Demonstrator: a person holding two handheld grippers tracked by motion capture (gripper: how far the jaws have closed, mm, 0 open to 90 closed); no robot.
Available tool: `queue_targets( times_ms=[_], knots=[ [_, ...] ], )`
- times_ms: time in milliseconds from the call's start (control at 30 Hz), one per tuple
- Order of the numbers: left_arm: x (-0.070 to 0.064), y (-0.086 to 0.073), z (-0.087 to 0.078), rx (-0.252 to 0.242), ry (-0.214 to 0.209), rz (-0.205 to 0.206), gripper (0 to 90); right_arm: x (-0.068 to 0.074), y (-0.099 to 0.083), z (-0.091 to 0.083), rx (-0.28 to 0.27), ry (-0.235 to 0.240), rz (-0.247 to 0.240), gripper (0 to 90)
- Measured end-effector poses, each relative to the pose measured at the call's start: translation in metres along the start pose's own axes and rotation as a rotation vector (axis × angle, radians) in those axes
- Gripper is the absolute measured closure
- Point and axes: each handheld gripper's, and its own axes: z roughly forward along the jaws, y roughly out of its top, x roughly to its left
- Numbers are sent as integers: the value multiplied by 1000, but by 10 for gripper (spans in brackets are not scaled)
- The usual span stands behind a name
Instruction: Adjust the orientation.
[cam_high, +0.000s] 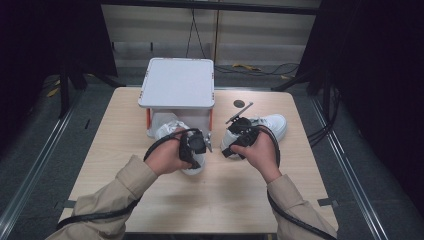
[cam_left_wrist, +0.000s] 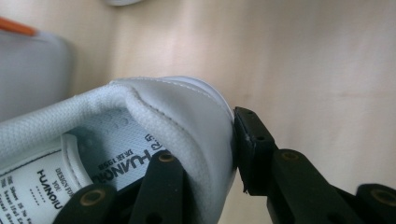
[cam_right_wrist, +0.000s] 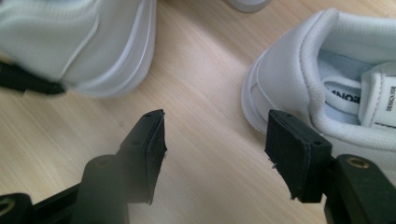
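Two white sneakers lie on the wooden table (cam_high: 225, 195). The left sneaker (cam_high: 167, 131) has its heel toward me, and my left gripper (cam_high: 196, 146) is shut on its heel collar. In the left gripper view one jaw sits inside the left sneaker (cam_left_wrist: 154, 107) on the printed insole and the other presses the outside of the heel, so my left gripper (cam_left_wrist: 205, 144) pinches the padded rim. The right sneaker (cam_high: 272, 124) lies to the right. My right gripper (cam_right_wrist: 219, 140) hangs open over bare wood, with the right sneaker's heel (cam_right_wrist: 289, 70) just beside its right jaw. My right gripper (cam_high: 239, 136) hovers at that heel.
A white tray-topped stand (cam_high: 177, 82) with orange legs stands at the back centre, over the left sneaker's toe. A small black disc (cam_high: 239, 103) and a thin rod (cam_high: 241, 112) lie behind the right sneaker. The left sneaker (cam_right_wrist: 93, 42) lies close by on the other side.
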Motion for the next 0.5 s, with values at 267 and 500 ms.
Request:
queue_targets(
  times_ms=[267, 500],
  knots=[
    [24, -41, 15, 48, -45, -43, 689, 5, 21, -2, -22, 7, -24, 384],
    [17, -70, 5, -33, 1, -210, 583, 17, 46, -2, -47, 26, -57, 409]
  ],
)
